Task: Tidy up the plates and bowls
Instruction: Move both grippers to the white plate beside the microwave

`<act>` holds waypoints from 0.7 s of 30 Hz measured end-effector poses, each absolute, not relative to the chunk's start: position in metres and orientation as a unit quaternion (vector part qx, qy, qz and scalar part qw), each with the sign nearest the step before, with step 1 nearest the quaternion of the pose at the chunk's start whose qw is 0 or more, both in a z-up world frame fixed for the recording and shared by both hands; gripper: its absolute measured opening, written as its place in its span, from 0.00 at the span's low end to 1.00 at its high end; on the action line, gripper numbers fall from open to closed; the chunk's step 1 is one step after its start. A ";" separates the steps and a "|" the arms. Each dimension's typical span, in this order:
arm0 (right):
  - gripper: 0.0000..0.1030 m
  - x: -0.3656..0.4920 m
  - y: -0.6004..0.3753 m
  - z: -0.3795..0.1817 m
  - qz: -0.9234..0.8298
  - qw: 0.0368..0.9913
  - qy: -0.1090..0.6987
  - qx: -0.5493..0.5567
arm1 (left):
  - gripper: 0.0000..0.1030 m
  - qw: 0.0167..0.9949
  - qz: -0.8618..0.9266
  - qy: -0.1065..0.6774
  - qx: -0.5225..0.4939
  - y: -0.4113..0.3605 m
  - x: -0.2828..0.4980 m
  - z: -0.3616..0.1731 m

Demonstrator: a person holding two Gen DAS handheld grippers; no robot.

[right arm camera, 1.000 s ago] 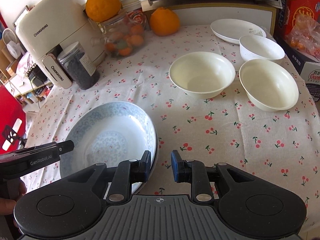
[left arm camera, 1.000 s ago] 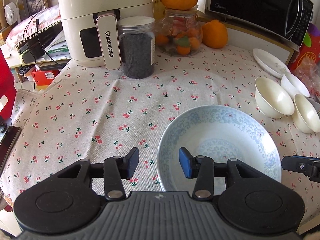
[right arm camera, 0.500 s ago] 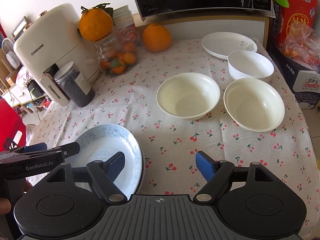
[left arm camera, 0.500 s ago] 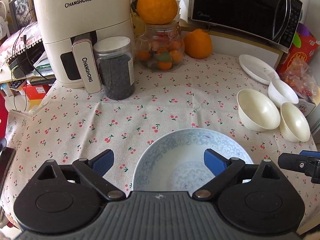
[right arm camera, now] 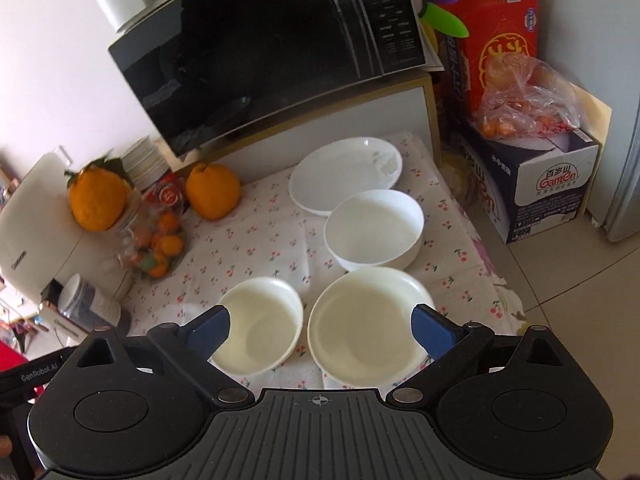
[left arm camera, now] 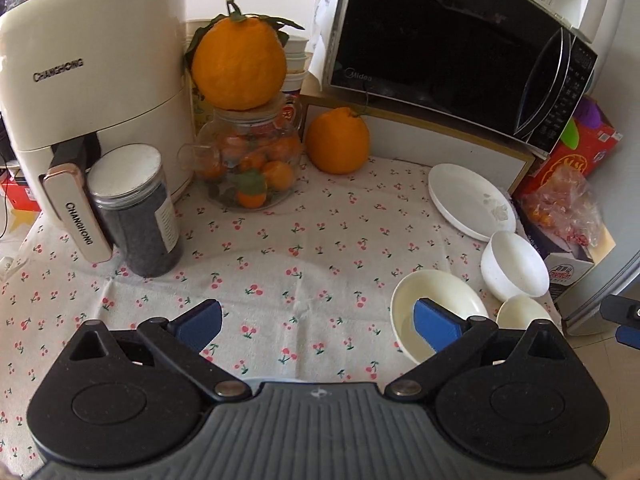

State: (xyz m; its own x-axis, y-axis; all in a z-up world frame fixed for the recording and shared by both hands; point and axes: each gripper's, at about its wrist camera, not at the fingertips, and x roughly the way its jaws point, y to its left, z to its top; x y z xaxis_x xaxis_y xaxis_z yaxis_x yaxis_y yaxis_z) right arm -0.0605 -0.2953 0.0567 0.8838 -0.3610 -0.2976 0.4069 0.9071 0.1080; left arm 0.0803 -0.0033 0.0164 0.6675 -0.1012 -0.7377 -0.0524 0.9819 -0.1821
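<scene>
both tongs, left (left arm camera: 316, 322) and right (right arm camera: 320, 326), still opening, gripping nothing; cream bowls (right arm camera: 368, 326) empty; glass jar (left arm camera: 250, 164) holds oranges

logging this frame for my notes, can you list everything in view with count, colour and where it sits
bowls: three, one white and two cream, grouped at the table's right end
plate: one, white, behind the bowls near the microwave stand
tablecloth: one, white with red cherries, covering the table
microwave: one, black, raised on a stand at the back
air fryer: one, cream, back left
dark jar: one, clear with black contents, beside the air fryer
glass jar: one, clear with small oranges, centre back
large oranges: two, orange, one on the glass jar, one beside it
boxes: two, red and white-blue, right of the table
plastic bag: one, clear, on the boxes
left claw: open, empty
right claw: jaws opening, empty, above the cream bowls
</scene>
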 end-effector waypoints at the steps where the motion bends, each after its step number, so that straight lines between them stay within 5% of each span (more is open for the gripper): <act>1: 0.96 -0.058 -0.306 0.063 -0.205 0.965 0.133 0.094 | 0.99 0.907 -0.021 0.408 -0.100 -0.009 0.090 0.017; 10: 0.96 -0.018 -0.397 0.093 -0.227 0.953 0.122 0.156 | 0.97 0.888 -0.046 0.436 -0.138 -0.071 0.181 0.002; 14: 0.94 0.008 -0.430 0.091 -0.221 0.948 0.127 0.192 | 0.89 0.871 -0.056 0.458 -0.170 -0.088 0.220 -0.016; 21: 0.54 0.050 -0.482 0.091 -0.189 0.937 0.133 0.263 | 0.70 0.855 -0.065 0.477 -0.191 -0.109 0.266 -0.043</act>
